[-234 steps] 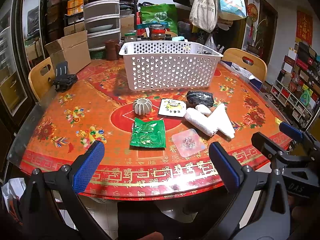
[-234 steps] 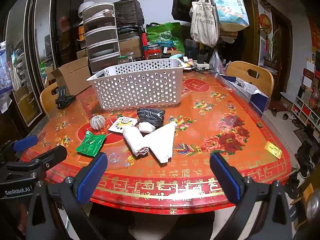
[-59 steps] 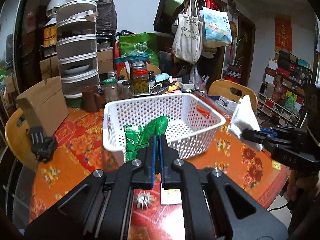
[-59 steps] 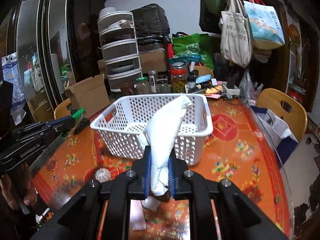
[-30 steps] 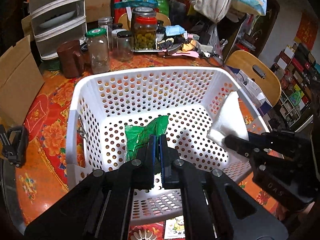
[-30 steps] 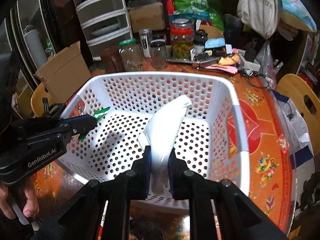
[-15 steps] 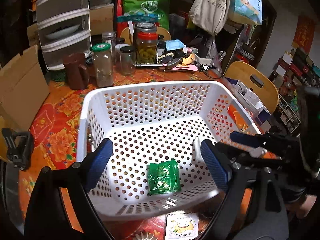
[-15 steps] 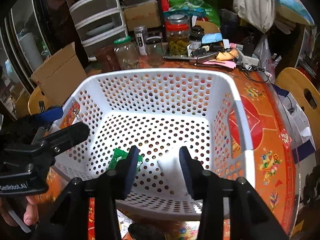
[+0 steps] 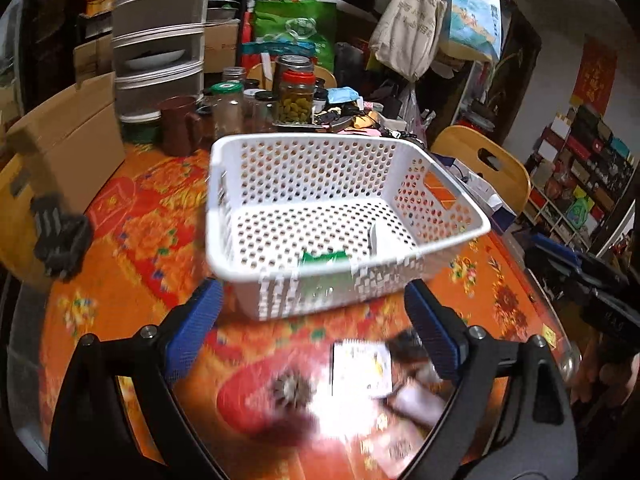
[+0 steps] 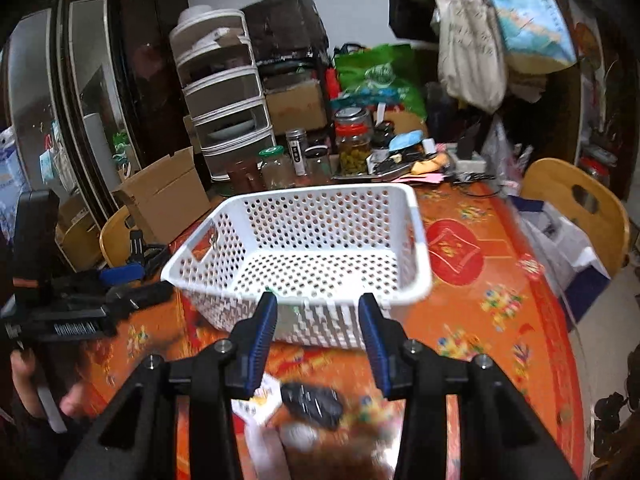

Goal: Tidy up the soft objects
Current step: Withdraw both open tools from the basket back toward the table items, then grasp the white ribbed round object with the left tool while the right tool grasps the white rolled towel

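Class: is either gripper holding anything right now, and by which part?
Nothing is held. The left gripper and right gripper are both open and empty; the green packet lies in the white basket.

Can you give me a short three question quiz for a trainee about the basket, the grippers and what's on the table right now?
1. True or false: the left hand-held gripper is open and holds nothing.
2. Which lies inside the white basket? A: the green packet. B: the ribbed ball. C: the yellow-and-white card.
3. Fill in: the black bundle lies on the table, ______ the basket.

Key: 1 true. 2 A. 3 outside; it sits in front of the basket's near wall, below the open right hand-held gripper.
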Action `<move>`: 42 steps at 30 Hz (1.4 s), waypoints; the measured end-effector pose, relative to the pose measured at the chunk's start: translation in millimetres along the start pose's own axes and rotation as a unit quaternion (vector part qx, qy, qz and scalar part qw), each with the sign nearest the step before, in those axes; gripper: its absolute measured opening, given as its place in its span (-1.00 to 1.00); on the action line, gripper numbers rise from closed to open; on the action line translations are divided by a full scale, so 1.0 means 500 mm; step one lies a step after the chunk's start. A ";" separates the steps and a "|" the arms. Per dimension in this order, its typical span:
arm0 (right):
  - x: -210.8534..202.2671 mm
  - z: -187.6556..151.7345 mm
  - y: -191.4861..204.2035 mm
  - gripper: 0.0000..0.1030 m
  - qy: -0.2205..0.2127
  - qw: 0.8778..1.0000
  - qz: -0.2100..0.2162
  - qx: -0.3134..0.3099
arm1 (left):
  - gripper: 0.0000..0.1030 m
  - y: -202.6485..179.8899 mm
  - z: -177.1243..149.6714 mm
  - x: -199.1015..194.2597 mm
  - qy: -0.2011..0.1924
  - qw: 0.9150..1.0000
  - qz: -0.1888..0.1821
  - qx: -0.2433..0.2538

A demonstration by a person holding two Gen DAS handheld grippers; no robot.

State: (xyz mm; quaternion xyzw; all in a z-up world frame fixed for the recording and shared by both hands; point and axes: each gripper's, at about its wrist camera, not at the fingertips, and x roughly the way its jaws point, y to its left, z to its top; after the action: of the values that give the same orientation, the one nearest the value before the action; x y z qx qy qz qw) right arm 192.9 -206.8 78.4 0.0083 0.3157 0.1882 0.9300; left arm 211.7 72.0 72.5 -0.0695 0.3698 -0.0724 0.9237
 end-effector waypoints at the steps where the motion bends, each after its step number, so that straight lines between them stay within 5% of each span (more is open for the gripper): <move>1: -0.011 -0.018 0.001 -0.20 -0.004 1.000 0.001 -0.001 | 0.81 0.002 -0.020 -0.012 -0.002 1.000 0.000 -0.002; 7: -0.044 -0.137 0.030 -0.56 -0.011 1.000 0.000 -0.017 | 0.83 0.007 -0.156 -0.057 -0.004 1.000 -0.018 -0.026; 15: 0.006 -0.272 0.070 -0.63 0.050 0.998 0.045 0.023 | 0.83 0.009 -0.294 -0.023 0.039 0.998 -0.014 -0.041; 19: 0.038 -0.299 0.085 -0.53 0.078 0.996 0.048 0.023 | 0.83 0.030 -0.303 -0.001 0.050 0.997 -0.012 -0.056; 30: 0.034 -0.283 0.070 -0.28 0.066 0.996 0.035 0.041 | 0.83 0.032 -0.272 0.019 0.046 0.998 -0.005 -0.052; 35: 0.043 -0.281 0.078 0.17 0.071 0.997 0.028 0.030 | 0.85 0.028 -0.257 0.038 0.055 0.998 0.001 -0.041; 42: 0.057 -0.276 0.085 0.18 0.075 0.997 0.018 0.020 | 0.85 0.027 -0.234 0.076 0.077 0.996 0.008 -0.038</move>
State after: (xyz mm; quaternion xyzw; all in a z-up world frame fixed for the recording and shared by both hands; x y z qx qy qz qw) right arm 117.4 -171.4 -43.0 0.0187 0.3877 0.1984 0.9000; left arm 159.0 69.6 -39.5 -0.0956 0.4429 -0.0564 0.8897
